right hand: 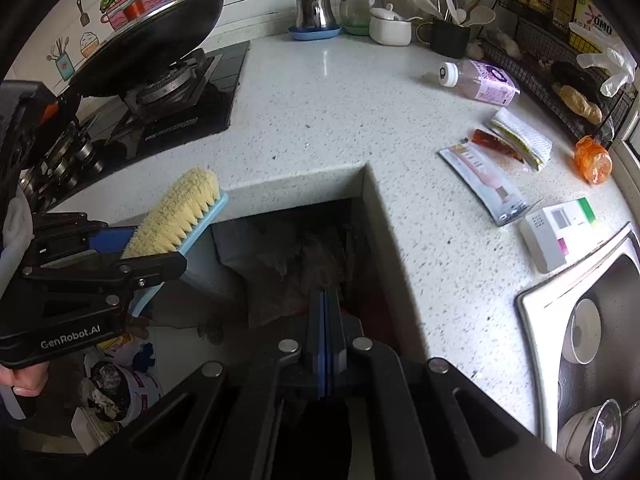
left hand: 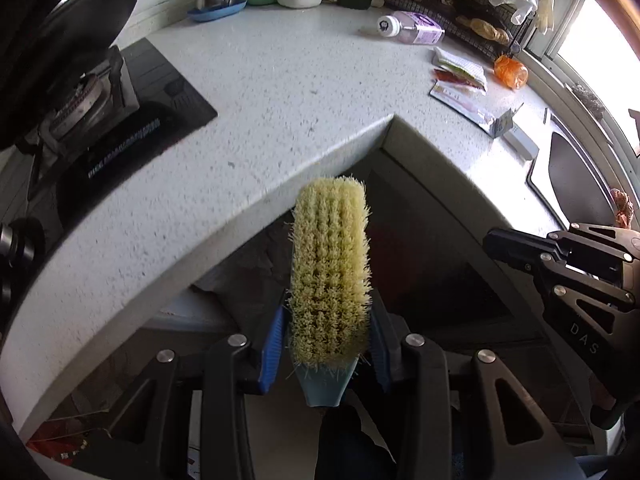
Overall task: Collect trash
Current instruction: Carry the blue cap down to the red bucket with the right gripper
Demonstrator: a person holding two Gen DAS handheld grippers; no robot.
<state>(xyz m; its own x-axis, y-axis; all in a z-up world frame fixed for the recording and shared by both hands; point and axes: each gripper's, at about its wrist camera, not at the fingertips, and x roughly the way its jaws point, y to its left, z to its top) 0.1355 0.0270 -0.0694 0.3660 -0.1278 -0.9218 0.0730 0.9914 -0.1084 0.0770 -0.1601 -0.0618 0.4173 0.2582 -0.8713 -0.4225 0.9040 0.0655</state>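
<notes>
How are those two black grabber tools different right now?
The left gripper is clamped on a scrubbing brush with pale bristles and a light blue back; the right gripper holds nothing. The left one's jaws stand apart around the brush, while the right one's jaws are pressed together. Both are black with blue pads, and both point down near the inner corner of the speckled counter.

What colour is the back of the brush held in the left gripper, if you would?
Light blue, seen best in the right wrist view: brush.
</notes>
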